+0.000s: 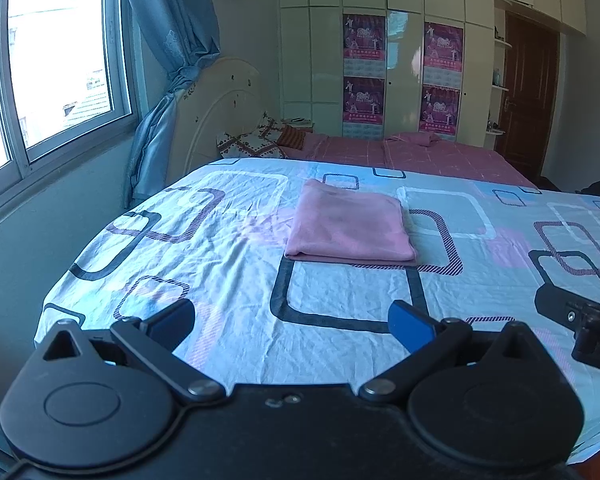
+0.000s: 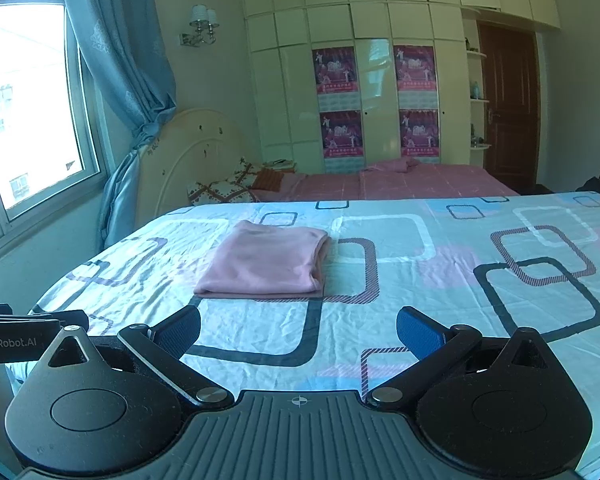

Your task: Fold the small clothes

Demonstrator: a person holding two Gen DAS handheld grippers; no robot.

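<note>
A pink garment (image 1: 350,222) lies folded into a neat rectangle on the patterned sheet (image 1: 228,248); it also shows in the right wrist view (image 2: 264,260). My left gripper (image 1: 292,320) is open and empty, held low near the front of the surface, well short of the garment. My right gripper (image 2: 298,330) is open and empty too, to the right of the garment and short of it. The right gripper's body shows at the right edge of the left wrist view (image 1: 588,320). The left gripper's body shows at the left edge of the right wrist view (image 2: 24,332).
The sheet's left edge (image 1: 56,292) drops off toward the wall under the window (image 1: 56,64). Behind it stands a bed with a pink cover (image 1: 420,152), pillows (image 1: 252,140) and a headboard. A wardrobe with posters (image 1: 364,76) and a brown door (image 1: 528,92) are at the back.
</note>
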